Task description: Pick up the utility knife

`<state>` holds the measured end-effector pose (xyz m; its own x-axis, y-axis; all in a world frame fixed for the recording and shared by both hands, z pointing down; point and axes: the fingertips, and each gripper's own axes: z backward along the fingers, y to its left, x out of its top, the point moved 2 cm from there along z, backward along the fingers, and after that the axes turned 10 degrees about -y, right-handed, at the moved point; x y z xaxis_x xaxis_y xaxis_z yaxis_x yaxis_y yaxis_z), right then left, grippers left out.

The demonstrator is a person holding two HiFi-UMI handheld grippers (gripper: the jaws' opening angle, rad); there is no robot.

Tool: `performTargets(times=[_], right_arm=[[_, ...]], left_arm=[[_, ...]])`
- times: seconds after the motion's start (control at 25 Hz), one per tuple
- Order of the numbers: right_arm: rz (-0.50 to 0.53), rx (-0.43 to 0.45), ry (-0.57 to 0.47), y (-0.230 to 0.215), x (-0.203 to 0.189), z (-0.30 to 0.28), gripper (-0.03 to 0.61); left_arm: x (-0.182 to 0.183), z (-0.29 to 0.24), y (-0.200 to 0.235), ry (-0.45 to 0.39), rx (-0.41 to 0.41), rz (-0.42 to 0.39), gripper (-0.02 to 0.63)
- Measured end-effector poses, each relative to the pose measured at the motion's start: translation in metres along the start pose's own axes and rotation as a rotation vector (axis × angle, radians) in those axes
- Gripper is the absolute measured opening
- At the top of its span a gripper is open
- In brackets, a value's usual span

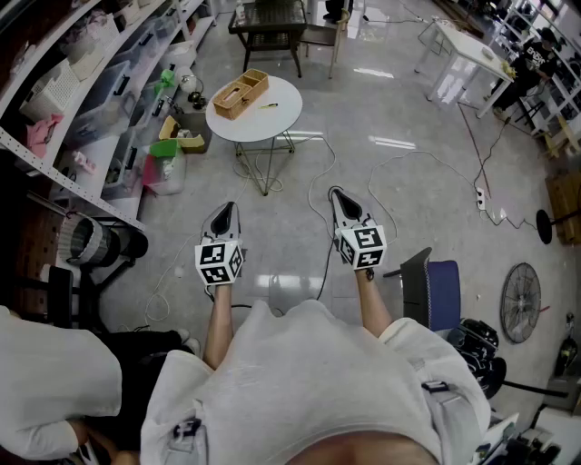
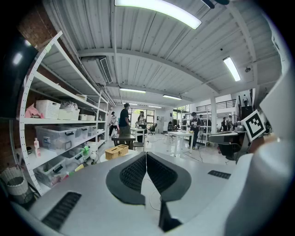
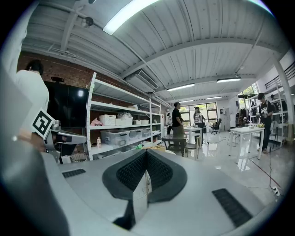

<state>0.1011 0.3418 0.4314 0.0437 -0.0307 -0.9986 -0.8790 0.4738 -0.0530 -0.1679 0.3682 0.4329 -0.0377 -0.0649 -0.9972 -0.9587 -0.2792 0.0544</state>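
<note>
A round white table (image 1: 281, 123) stands a few steps ahead of me in the head view. On it lie an open wooden box (image 1: 241, 94) and, just to its right, a small slim yellow object (image 1: 268, 106) that may be the utility knife. My left gripper (image 1: 226, 209) and right gripper (image 1: 336, 193) are held side by side over the floor, well short of the table and pointing toward it. Both are shut with nothing between the jaws. The left gripper (image 2: 146, 154) sees the box (image 2: 116, 151) far off. The right gripper (image 3: 146, 152) looks the same way.
White shelving (image 1: 109, 100) with storage bins lines the left side. Cables (image 1: 322, 182) trail over the floor between me and the table. A blue chair (image 1: 440, 291) and a fan (image 1: 520, 301) stand at my right. A dark table (image 1: 268, 27) is behind the round one. People (image 2: 124, 120) stand far off.
</note>
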Motion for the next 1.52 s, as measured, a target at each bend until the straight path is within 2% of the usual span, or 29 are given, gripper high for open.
performTargets(times=[0.4,0.76,1.32,1.52], right_arm=[[0.006,0.002,0.016,-0.002,-0.006,0.001,0.031],[-0.013,0.018,0.022,-0.012,-0.015,0.010,0.031],[-0.034,0.082,0.046,-0.047,-0.029,0.012,0.031],[-0.052,0.076,0.056,-0.059,-0.039,0.006,0.031]], left_arm=[[0.000,-0.003,-0.004,0.011,-0.017,-0.008,0.022],[-0.004,-0.010,-0.025,0.021,-0.039,-0.001,0.023],[-0.012,-0.032,-0.065,0.036,-0.007,-0.009,0.021],[-0.017,-0.042,-0.069,0.046,-0.005,-0.011,0.022]])
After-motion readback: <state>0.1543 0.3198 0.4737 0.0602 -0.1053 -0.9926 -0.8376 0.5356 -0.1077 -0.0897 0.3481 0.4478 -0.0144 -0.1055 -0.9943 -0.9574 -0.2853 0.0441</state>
